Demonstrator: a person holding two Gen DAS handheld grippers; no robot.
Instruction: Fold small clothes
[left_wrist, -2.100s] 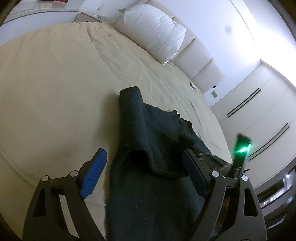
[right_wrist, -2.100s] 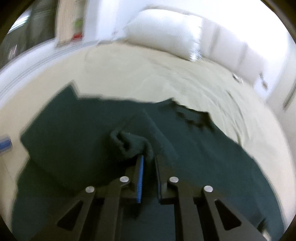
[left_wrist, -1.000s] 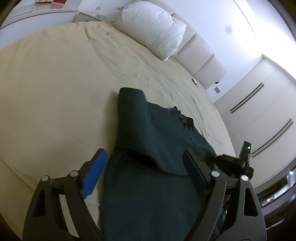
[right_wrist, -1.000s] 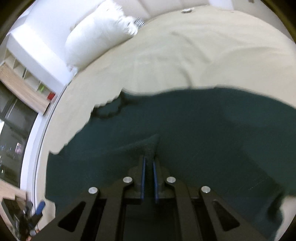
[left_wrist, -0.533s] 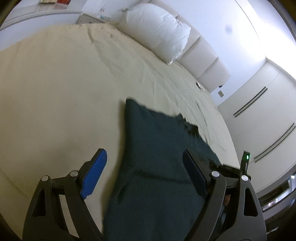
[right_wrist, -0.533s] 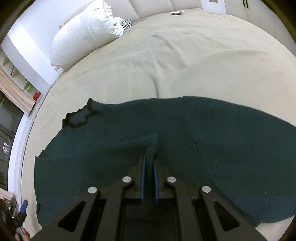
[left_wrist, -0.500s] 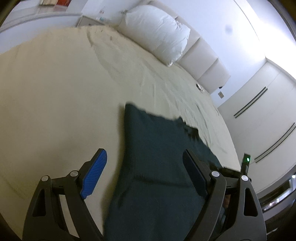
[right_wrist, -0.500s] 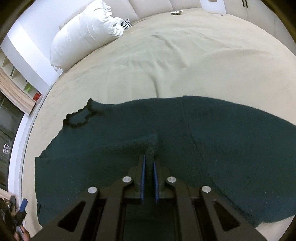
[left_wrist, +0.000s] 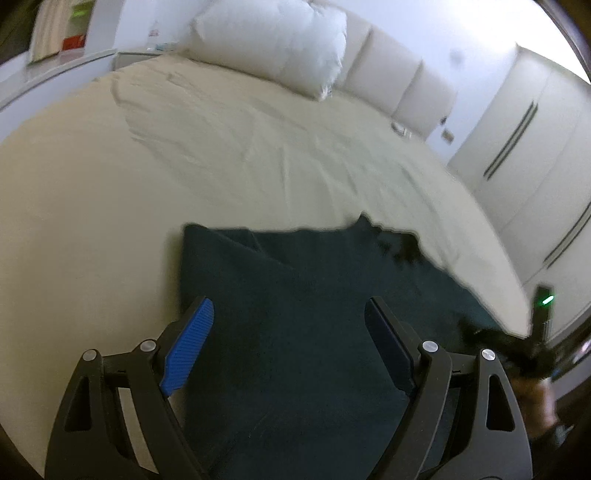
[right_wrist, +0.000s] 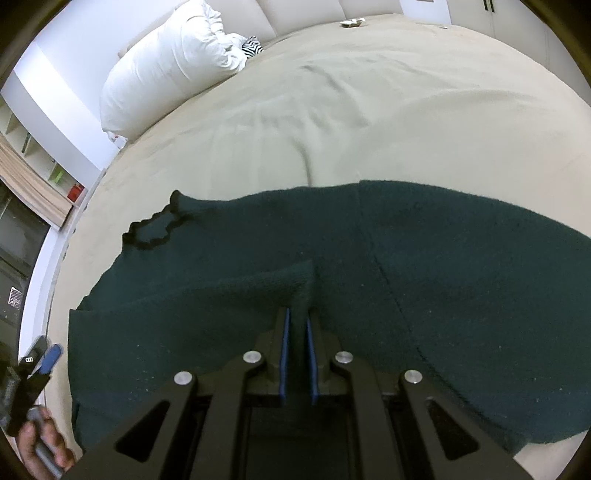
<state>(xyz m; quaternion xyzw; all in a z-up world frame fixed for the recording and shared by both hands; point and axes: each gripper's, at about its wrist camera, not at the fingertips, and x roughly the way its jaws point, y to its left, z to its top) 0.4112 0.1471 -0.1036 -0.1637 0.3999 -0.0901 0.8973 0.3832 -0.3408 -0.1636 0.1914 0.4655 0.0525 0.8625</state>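
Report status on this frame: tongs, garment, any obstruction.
Left tongs open, above the sweater. Right tongs shut on a sweater fold. Sweater spread on the bed. Nothing in the way; pillow far off.

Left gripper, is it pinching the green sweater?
No, the left gripper is wide open, its fingers spread apart above the sweater with nothing between them.
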